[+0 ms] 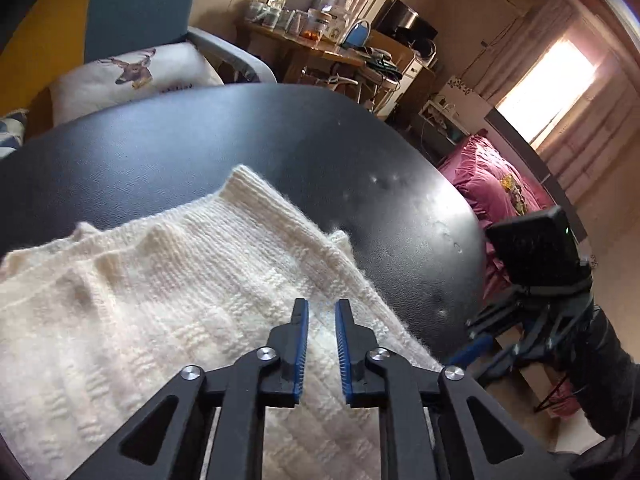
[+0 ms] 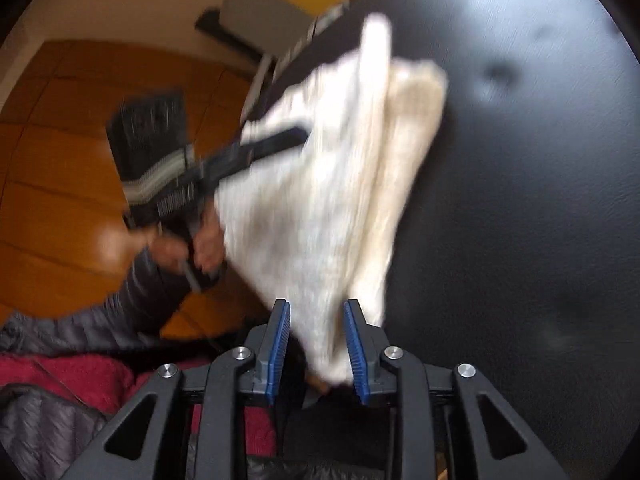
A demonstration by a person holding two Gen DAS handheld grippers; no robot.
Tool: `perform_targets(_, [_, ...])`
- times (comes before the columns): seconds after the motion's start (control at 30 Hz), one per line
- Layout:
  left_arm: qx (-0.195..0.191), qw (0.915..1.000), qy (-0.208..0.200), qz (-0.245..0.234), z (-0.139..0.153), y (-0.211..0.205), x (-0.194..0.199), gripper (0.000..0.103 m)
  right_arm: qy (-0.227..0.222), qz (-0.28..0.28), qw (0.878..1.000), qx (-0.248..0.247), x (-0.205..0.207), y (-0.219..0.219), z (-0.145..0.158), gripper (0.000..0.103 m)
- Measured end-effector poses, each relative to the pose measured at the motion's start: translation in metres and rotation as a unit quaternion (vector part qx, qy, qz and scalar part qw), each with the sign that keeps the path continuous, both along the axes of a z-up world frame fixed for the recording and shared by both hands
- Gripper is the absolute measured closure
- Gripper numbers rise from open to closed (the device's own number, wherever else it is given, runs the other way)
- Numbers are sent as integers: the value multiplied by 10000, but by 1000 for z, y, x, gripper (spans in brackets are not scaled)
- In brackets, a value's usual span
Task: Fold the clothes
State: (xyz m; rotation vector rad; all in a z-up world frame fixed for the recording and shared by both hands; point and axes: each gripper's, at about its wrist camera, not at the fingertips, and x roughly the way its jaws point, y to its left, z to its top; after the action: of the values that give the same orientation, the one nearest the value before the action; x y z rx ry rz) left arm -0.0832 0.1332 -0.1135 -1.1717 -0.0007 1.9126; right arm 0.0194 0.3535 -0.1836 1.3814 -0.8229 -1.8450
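Cream knit sweater (image 1: 168,304) spread over the near half of a black round table (image 1: 240,140), folded into layers, one ribbed corner pointing away beyond the fingers. Left gripper (image 1: 322,308) poised just above the knit, blue-padded fingers (image 1: 302,332) parted by a narrow gap, nothing pinched between them, cream fabric showing through the gap. Ahead of those fingers, bare black tabletop; off to their right, past the table edge, the other gripper's black body (image 1: 536,252) low beside the rim. Beyond the table, a white deer-print cushion (image 1: 132,76) on a blue chair (image 1: 140,4), and a magenta bedspread (image 1: 492,184) further right. In the right wrist view, heavy motion blur: right gripper (image 2: 318,312) with fingers (image 2: 356,348) moderately apart, a corner of the sweater (image 2: 332,184) hanging down between them; cannot tell through the blur whether the pads actually pinch it, though a gap shows on the left pad's side. Fabric lifted off the table (image 2: 520,200), draped in two thick folds straight ahead of the fingers. Left of the fabric, the left gripper (image 2: 298,136) reaching onto the cloth, held by a hand (image 2: 188,244) in a grey quilted sleeve, over an orange wood floor (image 2: 60,160).
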Motion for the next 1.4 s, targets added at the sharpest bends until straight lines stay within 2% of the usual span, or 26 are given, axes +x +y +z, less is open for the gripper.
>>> perform_targets(0.07, [74,9998,-24,177,1,-17,-2,72,429,-693,9963,255,-13,14,21,74])
perform_targets(0.17, [39,9990,-56,449,-7,-31,-2,71,792,-1336,9833,951,-41,9,35,73])
perform_targets(0.27, [44,9976,-37,686,-12,-44,-3,71,967,-1554,9725,1443,-82,-7,37,73])
perform_targets(0.43, [-35,9969,133,770,-15,-59,-8,71,802,-1322,9583,2402,-138,-38,24,73])
perform_targets(0.47, [-94,9969,197,752,-16,-60,-9,71,806,-1147,9506,2768,-139,-50,18,78])
perform_targets(0.5, [-151,9968,260,739,-17,-60,-10,71,925,-955,9410,3110,-139,-65,15,91])
perform_targets(0.57, [-244,9961,378,756,-18,-55,-15,71,1177,-697,9258,3523,-137,-82,17,96])
perform_targets(0.67, [-526,9937,316,940,-32,-47,-33,71,1476,-586,8804,4469,-131,-93,20,96])
perform_targets(0.7, [-597,9926,254,1023,-37,-45,-40,71,1338,-658,8815,4479,-131,-91,13,96])
perform_targets(0.73, [-446,9927,132,1115,-41,-47,-43,71,1186,-736,8836,4469,-131,-88,6,96])
perform_targets(0.77, [-313,9923,24,1199,-44,-48,-47,71,1181,-802,8840,4452,-130,-85,6,96])
perform_targets(0.9, [-192,9909,-82,1333,-45,-50,-49,71,1222,-1081,8845,4370,-127,-75,7,94])
perform_targets(0.93, [-164,9907,-83,1349,-43,-52,-48,71,1240,-1157,8844,4348,-126,-73,7,90])
perform_targets(0.97, [-125,9904,-81,1378,-41,-53,-47,71,1258,-1232,8843,4325,-126,-71,7,80])
perform_targets(1.0, [-83,9899,-81,1409,-38,-57,-45,71,1228,-1320,8899,4190,-125,-67,8,77])
perform_targets(1.1, [94,9880,-15,1539,-22,-75,-31,69,1216,-1595,9041,3773,-119,-56,19,77])
perform_targets(1.13, [191,9868,40,1607,-15,-86,-25,66,1301,-1693,9036,3714,-118,-57,28,77])
perform_targets(1.23, [404,9812,184,1876,3,-133,1,60,1850,-1976,8857,3772,-102,-63,60,77])
perform_targets(1.27, [442,9783,254,2009,9,-152,11,58,2003,-1977,8867,3668,-97,-68,70,77])
perform_targets(1.4, [526,9610,393,2686,23,-246,47,54,2137,-1472,9158,3065,-87,-110,90,77])
